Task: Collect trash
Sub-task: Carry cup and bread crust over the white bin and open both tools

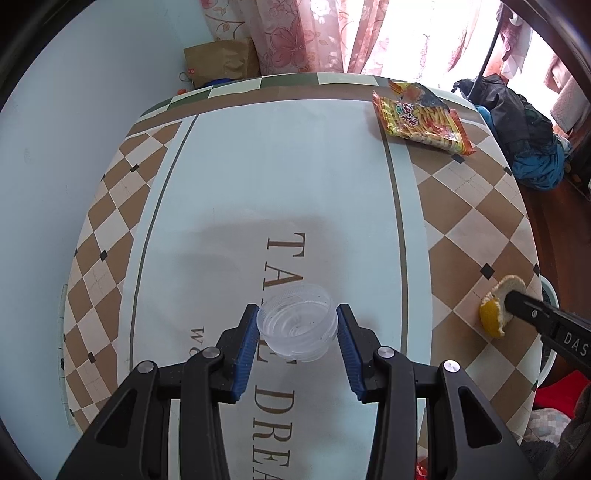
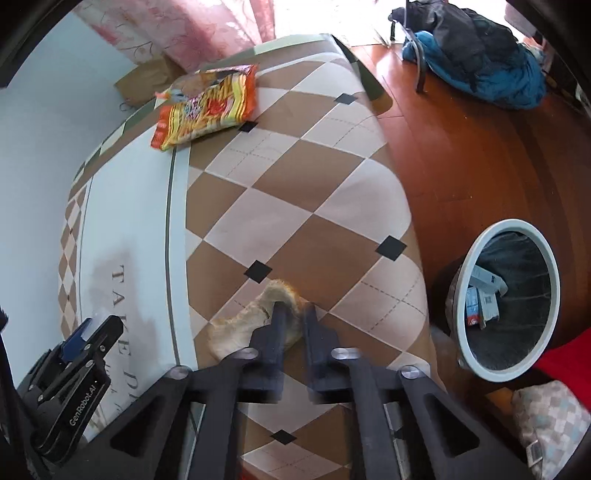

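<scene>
Pink curtains (image 1: 295,33) — wooden floor (image 2: 461,155)

Daylight floods in from the far side through the curtain (image 1: 295,33), which is blown out to near white on its right part in both views. The desk (image 1: 280,166) is evenly and brightly lit, with a soft grey shadow on it just beyond the left hand-held gripper (image 1: 297,325). The wood floor (image 2: 461,155) shows a mild sheen. Fisheye distortion bends the desk edges into curves, and dark vignette fills the corners. In the right wrist view the right hand-held gripper (image 2: 293,308) is slightly blurred, its fingers soft-edged; the far bag (image 2: 207,107) stays sharp.
</scene>
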Demonstrator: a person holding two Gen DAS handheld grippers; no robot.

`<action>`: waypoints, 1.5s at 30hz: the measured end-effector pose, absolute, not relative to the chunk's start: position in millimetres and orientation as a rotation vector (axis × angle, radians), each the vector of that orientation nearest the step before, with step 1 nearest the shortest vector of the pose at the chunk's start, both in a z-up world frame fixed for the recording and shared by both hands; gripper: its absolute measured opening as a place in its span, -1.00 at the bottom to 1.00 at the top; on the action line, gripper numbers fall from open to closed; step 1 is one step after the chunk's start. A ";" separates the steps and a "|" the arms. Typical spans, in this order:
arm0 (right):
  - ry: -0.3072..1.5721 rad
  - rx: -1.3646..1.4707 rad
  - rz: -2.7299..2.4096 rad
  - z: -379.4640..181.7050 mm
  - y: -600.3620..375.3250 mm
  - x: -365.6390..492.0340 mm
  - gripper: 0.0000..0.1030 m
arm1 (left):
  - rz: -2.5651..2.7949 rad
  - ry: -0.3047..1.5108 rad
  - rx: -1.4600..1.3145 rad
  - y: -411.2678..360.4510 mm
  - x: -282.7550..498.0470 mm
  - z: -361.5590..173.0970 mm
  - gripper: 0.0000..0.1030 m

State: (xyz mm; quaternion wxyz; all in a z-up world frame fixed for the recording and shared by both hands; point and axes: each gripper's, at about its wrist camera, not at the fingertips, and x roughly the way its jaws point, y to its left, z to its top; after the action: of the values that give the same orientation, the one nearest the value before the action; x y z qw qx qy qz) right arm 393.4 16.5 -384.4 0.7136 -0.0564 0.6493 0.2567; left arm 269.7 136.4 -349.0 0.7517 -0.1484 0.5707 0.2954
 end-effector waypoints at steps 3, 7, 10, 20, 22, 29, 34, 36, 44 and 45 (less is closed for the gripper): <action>1.389 -0.133 0.582 -374.6 15.7 388.6 -0.89 | 0.639 1.235 -0.306 130.3 268.3 -342.4 -0.26; 1.349 -0.096 0.598 -352.4 6.2 385.2 -0.90 | 0.624 1.198 -0.271 117.6 267.7 -322.3 -0.26; 1.310 -0.074 0.613 -328.7 -8.6 382.3 -0.90 | 0.601 1.157 -0.240 102.6 267.7 -298.9 -0.26; 1.174 0.039 0.564 -239.9 -121.8 388.6 -0.90 | 0.408 1.013 -0.184 6.3 296.7 -214.8 -0.26; 1.162 0.058 0.532 -229.2 -157.8 393.9 -0.90 | 0.348 0.996 -0.168 -23.7 312.3 -203.8 -0.26; 1.194 0.103 0.353 -253.4 -278.3 425.3 -0.90 | 0.170 1.038 -0.108 -124.1 386.0 -222.9 -0.26; 1.294 0.161 0.244 -312.1 -343.7 454.9 -0.90 | 0.102 1.139 -0.066 -174.3 440.1 -280.4 -0.26; 1.335 0.190 0.213 -336.9 -362.6 467.0 -0.90 | 0.087 1.185 -0.047 -187.1 460.1 -307.5 -0.26; 1.468 0.238 0.178 -425.9 -392.0 507.1 -0.89 | 0.014 1.361 -0.067 -208.9 505.3 -383.5 -0.24; 1.479 0.232 0.174 -433.9 -392.0 511.7 -0.89 | 0.010 1.382 -0.091 -207.0 508.5 -390.0 -0.23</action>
State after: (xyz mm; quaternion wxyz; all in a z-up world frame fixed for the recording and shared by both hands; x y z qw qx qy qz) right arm 511.7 -392.0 -433.9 0.7293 0.1053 0.6714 0.0792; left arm 508.5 -207.0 -390.0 0.7695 -0.0419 0.6372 0.0047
